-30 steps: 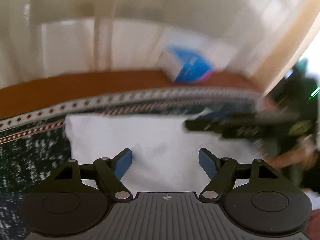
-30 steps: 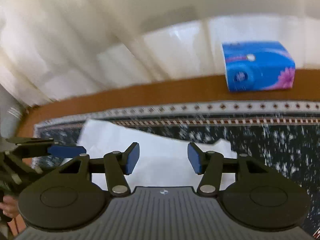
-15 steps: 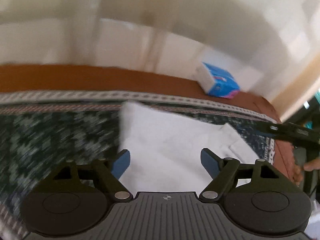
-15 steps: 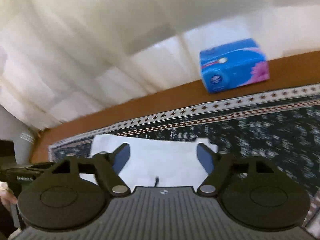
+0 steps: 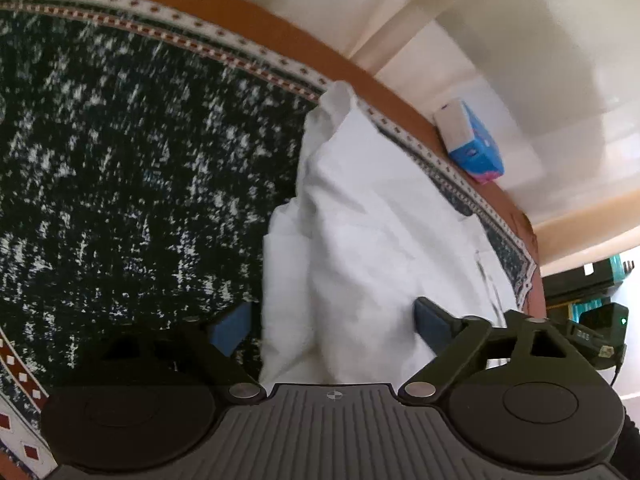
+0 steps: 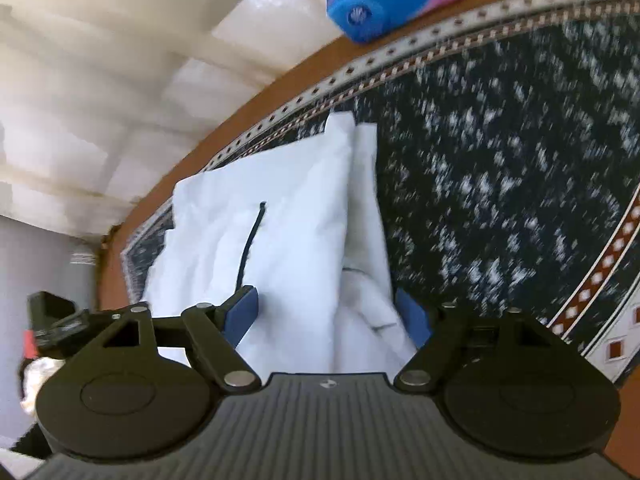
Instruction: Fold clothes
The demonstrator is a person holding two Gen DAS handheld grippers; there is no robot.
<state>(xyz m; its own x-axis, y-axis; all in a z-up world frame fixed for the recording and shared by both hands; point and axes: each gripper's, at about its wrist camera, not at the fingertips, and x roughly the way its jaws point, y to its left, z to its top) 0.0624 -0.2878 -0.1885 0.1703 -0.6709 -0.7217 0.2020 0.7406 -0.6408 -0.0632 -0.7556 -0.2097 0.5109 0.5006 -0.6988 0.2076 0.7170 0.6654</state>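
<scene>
On the patterned cloth: a white garment (image 5: 360, 216) is seen lying partly doubled over, bunched along one side.
Garment axis: its length is judged to run away from both cameras, toward the worktop (image 5: 256, 12) edge and the blue tissue box (image 5: 476, 148).
Left hand-held gripper (image 5: 332, 326): held wide, the garment's near end lying between the pads; no grip is seen.
Right hand-held gripper (image 6: 326, 316): likewise spread, with near folds of the garment (image 6: 280, 208) between its pads, unclamped.
Nearer hand: neither can be told as closer; both are at the near end.
Stage: a fold is present; whether more remain cannot be settled.
</scene>
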